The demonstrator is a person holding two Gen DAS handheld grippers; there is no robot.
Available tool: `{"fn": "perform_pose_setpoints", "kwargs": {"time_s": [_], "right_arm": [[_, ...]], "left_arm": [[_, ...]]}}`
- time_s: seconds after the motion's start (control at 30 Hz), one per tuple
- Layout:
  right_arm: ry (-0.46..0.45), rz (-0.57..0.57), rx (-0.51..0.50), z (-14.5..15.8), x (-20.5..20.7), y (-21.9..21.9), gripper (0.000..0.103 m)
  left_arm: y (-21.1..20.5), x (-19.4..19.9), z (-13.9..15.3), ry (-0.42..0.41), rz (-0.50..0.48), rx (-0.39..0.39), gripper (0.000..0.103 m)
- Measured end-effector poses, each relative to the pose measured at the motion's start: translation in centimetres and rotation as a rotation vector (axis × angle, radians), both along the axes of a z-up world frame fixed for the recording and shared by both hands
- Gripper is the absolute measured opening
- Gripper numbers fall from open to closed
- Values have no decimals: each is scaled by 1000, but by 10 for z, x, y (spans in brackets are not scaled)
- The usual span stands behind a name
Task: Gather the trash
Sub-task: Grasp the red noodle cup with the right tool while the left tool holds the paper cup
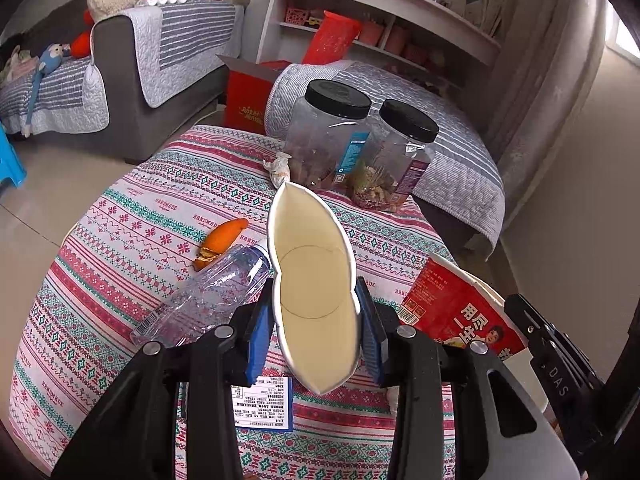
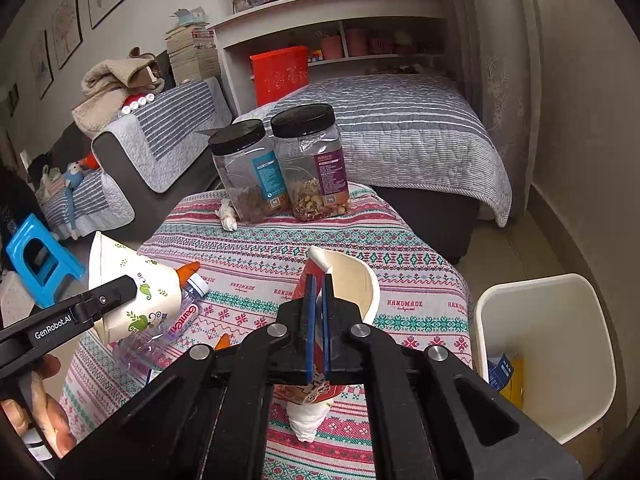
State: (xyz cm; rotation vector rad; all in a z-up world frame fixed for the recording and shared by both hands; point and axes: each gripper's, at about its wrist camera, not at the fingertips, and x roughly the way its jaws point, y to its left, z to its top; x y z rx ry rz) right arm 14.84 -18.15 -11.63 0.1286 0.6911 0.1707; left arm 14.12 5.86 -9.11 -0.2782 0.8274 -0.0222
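The jaws of the left gripper (image 1: pixel 318 320) are squeezing a paper cup (image 1: pixel 314 296) into a flattened oval, pads pressing on both sides; the jaws of the right gripper (image 2: pixel 318 320) are standing fully closed, pinching the thin wall of a red noodle bowl (image 2: pixel 348 292) at its rim. The paper cup is hanging above the tabletop (image 1: pixel 132 216), its open mouth facing the left wrist camera and its long axis running away along the fingers; it is probably very light and soft, buckling already, so a gentle grip across the middle is suiting it better than a hard one. The noodle bowl is tilting with its mouth turned up and to the right; judging by the thin rim, it is light and fairly stiff yet liable to swing from a one-wall pinch. A white bin (image 2: pixel 548 352) is standing just beside the tabletop on the right; a crushed clear bottle (image 1: pixel 204 296), an orange peel (image 1: pixel 222 240) and a crumpled tissue (image 2: pixel 308 420) are lying on the cloth.
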Motion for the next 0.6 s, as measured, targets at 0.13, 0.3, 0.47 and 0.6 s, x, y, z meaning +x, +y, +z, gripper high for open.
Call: {"fn": "perform_pose_setpoints", "kwargs": {"time_s": [0.13, 0.3, 0.47, 0.6], "right_arm": [[-26, -17, -10, 9, -6, -11, 0], [63, -44, 69, 0, -4, -34, 4], [210, -183, 211, -25, 0, -78, 72], [289, -200, 179, -37, -1, -88, 73]], "left_arm": [[-10, 0, 2, -9, -13, 0, 38], [-22, 0, 1, -7, -36, 2, 39], [-24, 0, -2, 6, -54, 11, 39], [-22, 1, -3, 13, -56, -2, 40]]}}
